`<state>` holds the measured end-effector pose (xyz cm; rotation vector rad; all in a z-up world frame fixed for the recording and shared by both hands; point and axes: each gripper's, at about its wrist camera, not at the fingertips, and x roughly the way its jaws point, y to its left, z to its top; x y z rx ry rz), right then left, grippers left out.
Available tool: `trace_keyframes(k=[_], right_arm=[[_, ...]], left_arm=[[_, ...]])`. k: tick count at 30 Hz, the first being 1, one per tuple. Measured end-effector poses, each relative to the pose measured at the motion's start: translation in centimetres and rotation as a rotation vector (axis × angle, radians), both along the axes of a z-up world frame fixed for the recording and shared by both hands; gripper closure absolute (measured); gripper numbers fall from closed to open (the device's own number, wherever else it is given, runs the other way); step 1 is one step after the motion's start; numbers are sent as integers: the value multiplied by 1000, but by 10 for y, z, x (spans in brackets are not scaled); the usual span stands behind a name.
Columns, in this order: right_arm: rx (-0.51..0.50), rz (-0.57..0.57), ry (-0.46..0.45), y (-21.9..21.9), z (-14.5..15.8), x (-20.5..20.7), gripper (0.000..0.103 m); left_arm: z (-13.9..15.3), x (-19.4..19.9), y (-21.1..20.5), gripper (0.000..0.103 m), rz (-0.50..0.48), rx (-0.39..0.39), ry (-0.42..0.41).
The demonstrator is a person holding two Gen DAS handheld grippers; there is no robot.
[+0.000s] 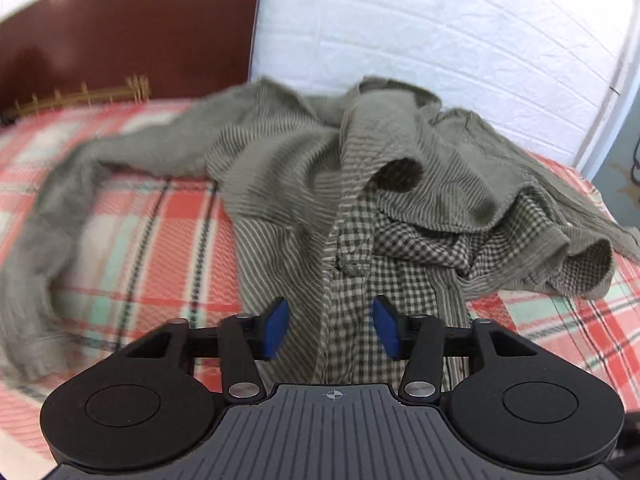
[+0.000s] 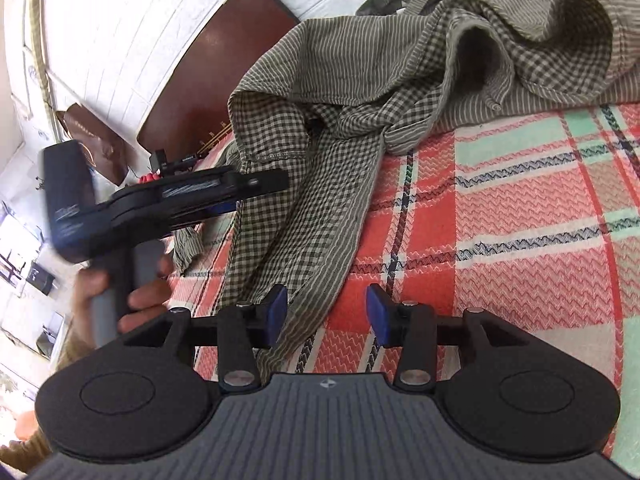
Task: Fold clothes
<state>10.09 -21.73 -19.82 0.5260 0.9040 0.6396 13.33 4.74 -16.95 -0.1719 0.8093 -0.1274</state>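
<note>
An olive-green shirt (image 1: 288,168), striped outside and lined with a small gingham check, is lying crumpled across a bed covered by a plaid blanket (image 1: 160,216) in coral, mint and white with a zigzag weave. The shirt's bulk is bunching toward the wall-side edge of the bed, one sleeve trailing toward the glossy brown headboard (image 1: 132,36). The left gripper (image 1: 331,326) is hovering over the checked placket, its blue pads (image 1: 276,330) parted and pressing nothing. The right gripper (image 2: 327,314) is hanging released above a checked flap at the bed's near edge, pads (image 2: 378,314) apart, cloth under the left one. A hand (image 2: 120,292) is gripping the left tool's grey handle. No readable writing is showing.
</note>
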Motion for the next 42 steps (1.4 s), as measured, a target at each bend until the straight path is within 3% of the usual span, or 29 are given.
trace_keyframes(k=[1, 2, 6, 8, 12, 16, 21, 23, 24, 27, 33, 38, 42], right_arm=[[4, -1, 3, 0, -1, 1, 54], [4, 0, 3, 0, 0, 0, 54], [17, 23, 3, 2, 1, -3, 53], [16, 45, -6, 4, -1, -2, 53], [36, 72, 1, 14, -3, 1, 53], [37, 77, -11, 27, -6, 3, 53], [85, 45, 13, 40, -10, 14, 58], [94, 38, 35, 41, -11, 16, 72], [118, 40, 65, 38, -13, 18, 101], [198, 41, 131, 26, -16, 16, 100], [268, 26, 47, -20, 21, -5, 100], [199, 25, 59, -35, 24, -16, 100], [103, 1, 148, -32, -5, -12, 100]], left_arm=[[1, 2, 7, 103, 24, -42, 20], [2, 3, 14, 103, 48, -83, 36], [45, -39, 55, 103, 164, -174, -141], [63, -52, 66, 103, 199, -151, -194], [71, -62, 75, 102, 244, -79, -218], [70, -60, 76, 100, 253, -98, -196], [70, -59, 79, 86, 255, -109, -194], [70, -59, 82, 86, 263, -122, -192], [71, -59, 84, 86, 268, -130, -189], [72, -62, 87, 86, 278, -144, -190], [80, -86, 87, 86, 267, -139, -196], [64, -115, 83, 90, 260, -97, -127], [21, -121, 81, 97, 275, -62, 23]])
